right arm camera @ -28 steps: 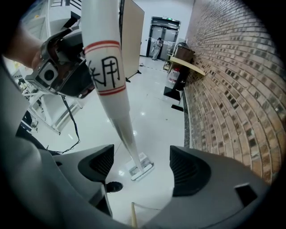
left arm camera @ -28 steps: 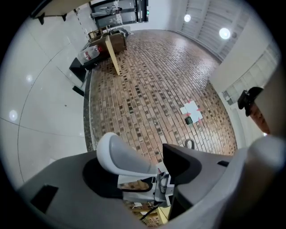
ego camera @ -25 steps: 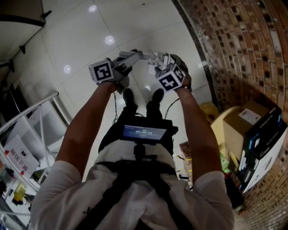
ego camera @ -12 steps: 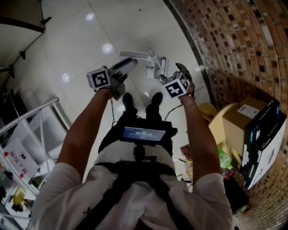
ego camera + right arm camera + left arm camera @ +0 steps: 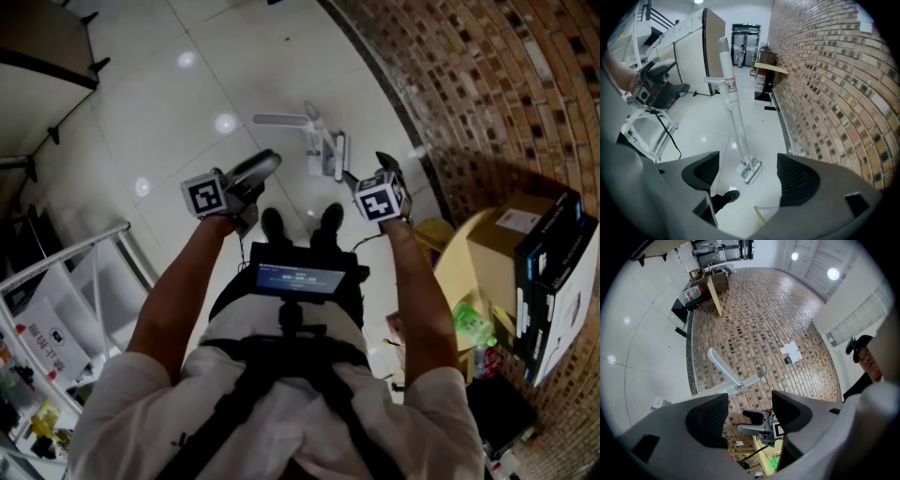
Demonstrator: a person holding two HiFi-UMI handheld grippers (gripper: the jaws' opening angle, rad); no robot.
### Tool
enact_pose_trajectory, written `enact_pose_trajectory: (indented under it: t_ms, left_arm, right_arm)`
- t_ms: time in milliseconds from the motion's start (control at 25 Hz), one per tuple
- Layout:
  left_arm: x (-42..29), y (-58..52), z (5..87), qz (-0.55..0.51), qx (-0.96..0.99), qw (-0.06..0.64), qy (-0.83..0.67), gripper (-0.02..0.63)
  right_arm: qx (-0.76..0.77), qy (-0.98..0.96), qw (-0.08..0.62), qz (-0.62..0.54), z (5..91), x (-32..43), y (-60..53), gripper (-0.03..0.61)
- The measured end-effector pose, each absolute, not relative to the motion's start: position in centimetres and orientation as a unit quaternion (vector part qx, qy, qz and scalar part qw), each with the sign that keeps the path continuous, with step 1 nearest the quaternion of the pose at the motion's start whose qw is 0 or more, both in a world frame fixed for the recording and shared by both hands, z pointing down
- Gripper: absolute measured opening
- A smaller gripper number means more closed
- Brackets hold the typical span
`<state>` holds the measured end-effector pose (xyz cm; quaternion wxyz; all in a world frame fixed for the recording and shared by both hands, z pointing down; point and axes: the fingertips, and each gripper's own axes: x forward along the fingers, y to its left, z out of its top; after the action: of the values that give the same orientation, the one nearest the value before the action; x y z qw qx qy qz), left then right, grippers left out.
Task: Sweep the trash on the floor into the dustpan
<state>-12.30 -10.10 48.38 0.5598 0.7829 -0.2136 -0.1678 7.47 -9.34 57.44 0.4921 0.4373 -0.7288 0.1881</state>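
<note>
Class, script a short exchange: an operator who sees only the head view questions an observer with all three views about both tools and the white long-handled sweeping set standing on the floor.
Operator: Is the right tool holding anything?
Observer: No. The right gripper view shows its jaws apart and empty, the sweeping set's base on the floor beyond them.
Operator: And the left tool?
Observer: Open and empty too; the left gripper view shows it facing the brick wall.
Operator: Any marking on the handle?
Observer: A printed label near its top, too small to read.
</note>
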Motion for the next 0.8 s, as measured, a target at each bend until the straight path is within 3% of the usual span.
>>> enact_pose_trajectory:
  t_ms: [160,440,560,800]
  left_arm:
    - [-12.1,-8.5,47.1,-0.172,0.788,0.56,-0.189,0.278]
    - [-11.5,-6.3,44.4,-0.175,0.812,0.534,-0.157,0.149]
    - [-11.4,-5.8,44.0,-0.166,0.819,0.528,-0.152,0.093]
    - [-11.9,-5.4,43.1,-0.158,0.835,0.504,-0.153,0.0]
  right_arm:
    - [0.438,-0.74,0.464,0.214,56.6,6.8,-7.8,0.372]
    - [0.483,-0.743,0.414,0.208,53.3,6.8,-7.1,0.142]
    - [0.497,-0.74,0.407,0.199,52.5,7.0,-6.8,0.003]
    - [0.5,-0.739,0.4,0.21,51.8,6.4,-5.7,0.003]
